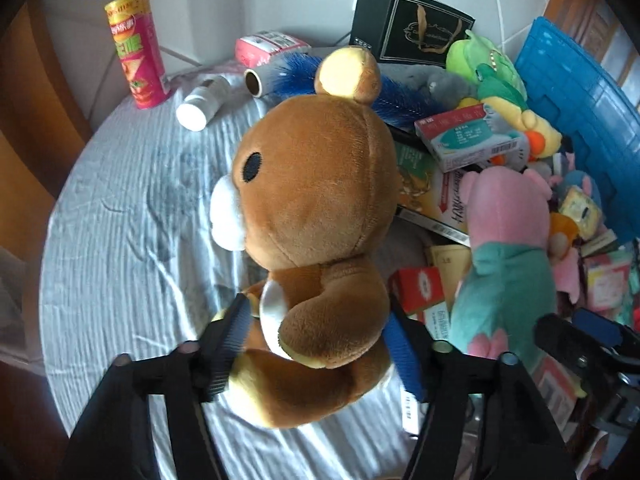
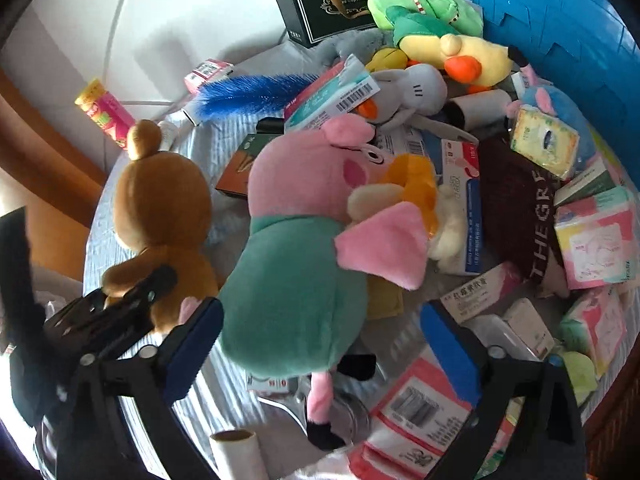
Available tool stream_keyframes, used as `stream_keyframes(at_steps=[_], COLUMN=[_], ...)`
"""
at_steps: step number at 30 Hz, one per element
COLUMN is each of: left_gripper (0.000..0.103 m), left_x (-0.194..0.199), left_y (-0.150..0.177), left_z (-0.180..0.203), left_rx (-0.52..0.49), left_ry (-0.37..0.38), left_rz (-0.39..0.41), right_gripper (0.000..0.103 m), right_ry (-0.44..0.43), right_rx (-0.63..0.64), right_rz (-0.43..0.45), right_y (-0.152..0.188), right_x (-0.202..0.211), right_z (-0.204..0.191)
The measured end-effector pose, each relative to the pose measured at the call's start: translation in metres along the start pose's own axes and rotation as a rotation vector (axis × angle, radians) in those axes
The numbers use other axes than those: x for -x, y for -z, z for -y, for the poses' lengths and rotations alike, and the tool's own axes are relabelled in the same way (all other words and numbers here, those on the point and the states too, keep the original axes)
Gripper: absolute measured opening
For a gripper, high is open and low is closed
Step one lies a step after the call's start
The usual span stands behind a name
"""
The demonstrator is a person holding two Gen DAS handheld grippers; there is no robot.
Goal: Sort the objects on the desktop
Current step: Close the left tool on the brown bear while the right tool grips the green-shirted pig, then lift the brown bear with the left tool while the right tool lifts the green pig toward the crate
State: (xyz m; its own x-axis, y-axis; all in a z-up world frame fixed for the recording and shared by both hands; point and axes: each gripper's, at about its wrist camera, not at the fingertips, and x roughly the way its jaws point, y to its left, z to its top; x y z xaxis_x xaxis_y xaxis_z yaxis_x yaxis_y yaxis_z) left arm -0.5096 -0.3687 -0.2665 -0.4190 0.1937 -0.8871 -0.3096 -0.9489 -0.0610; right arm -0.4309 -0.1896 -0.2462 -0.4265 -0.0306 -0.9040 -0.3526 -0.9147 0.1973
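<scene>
My left gripper (image 1: 320, 336) is shut on the body of a brown plush bear (image 1: 316, 200), which stands upright over the pale tablecloth (image 1: 120, 208); the bear also shows in the right wrist view (image 2: 160, 216). My right gripper (image 2: 320, 332) is open, with its fingers on either side of a pink pig plush in a green dress (image 2: 296, 264), apart from it. That pig lies on the heap of boxes and toys and also shows in the left wrist view (image 1: 508, 256).
A pink snack can (image 1: 138, 50), white bottle (image 1: 202, 104), blue brush (image 1: 296, 74) and black box (image 1: 412, 24) stand at the back. A blue crate (image 1: 580, 92) is at the right. Green and yellow plushes (image 2: 432, 20), tissue packs (image 2: 596, 240) and medicine boxes (image 2: 332, 92) crowd the right side.
</scene>
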Motion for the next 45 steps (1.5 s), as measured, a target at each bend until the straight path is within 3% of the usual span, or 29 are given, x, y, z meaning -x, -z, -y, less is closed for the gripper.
stream_keyframes(at_steps=[8,11,13,15,16,19,22,28,33,39,45], left_gripper=[0.093,0.094,0.093,0.08,0.066,0.064,0.064,0.063,0.063,0.069,0.078], left_x=[-0.016,-0.025,-0.034,-0.039,-0.04,-0.03,-0.019,0.018,0.03,0.006,0.005], left_y=[-0.015,-0.019,-0.022,-0.022,-0.022,-0.016,-0.007,0.005,0.022,0.038,0.034], left_z=[0.005,0.007,0.006,0.005,0.004,-0.001,-0.005,-0.013,-0.017,-0.01,-0.015], left_rx=[-0.047,-0.054,-0.053,-0.043,-0.032,-0.019,-0.024,-0.03,-0.021,-0.023,0.006], left_ry=[-0.016,-0.008,0.004,0.056,0.089,0.101,0.076,0.005,-0.012,-0.044,-0.06], left_rz=[-0.005,-0.017,-0.031,-0.048,-0.058,-0.057,-0.048,0.018,0.011,-0.063,-0.047], right_gripper=[0.099,0.099,0.099,0.099,0.099,0.098,0.087,0.085,0.085,0.102,0.103], right_ry=[-0.03,-0.044,-0.063,-0.079,-0.087,-0.081,-0.058,0.002,0.048,0.046,0.047], right_rx=[-0.031,-0.02,-0.026,-0.032,-0.034,-0.017,0.029,0.111,0.178,0.157,0.15], right_rz=[-0.037,-0.052,-0.076,-0.093,-0.101,-0.094,-0.076,-0.021,-0.032,-0.045,-0.009], right_y=[-0.01,-0.009,-0.01,-0.01,-0.01,-0.008,-0.006,-0.004,0.006,0.012,0.008], right_x=[-0.028,-0.032,-0.04,-0.049,-0.054,-0.055,-0.048,-0.023,-0.013,-0.019,-0.013], right_z=[-0.002,-0.005,-0.004,-0.003,-0.003,-0.005,-0.011,-0.023,-0.027,-0.016,-0.023])
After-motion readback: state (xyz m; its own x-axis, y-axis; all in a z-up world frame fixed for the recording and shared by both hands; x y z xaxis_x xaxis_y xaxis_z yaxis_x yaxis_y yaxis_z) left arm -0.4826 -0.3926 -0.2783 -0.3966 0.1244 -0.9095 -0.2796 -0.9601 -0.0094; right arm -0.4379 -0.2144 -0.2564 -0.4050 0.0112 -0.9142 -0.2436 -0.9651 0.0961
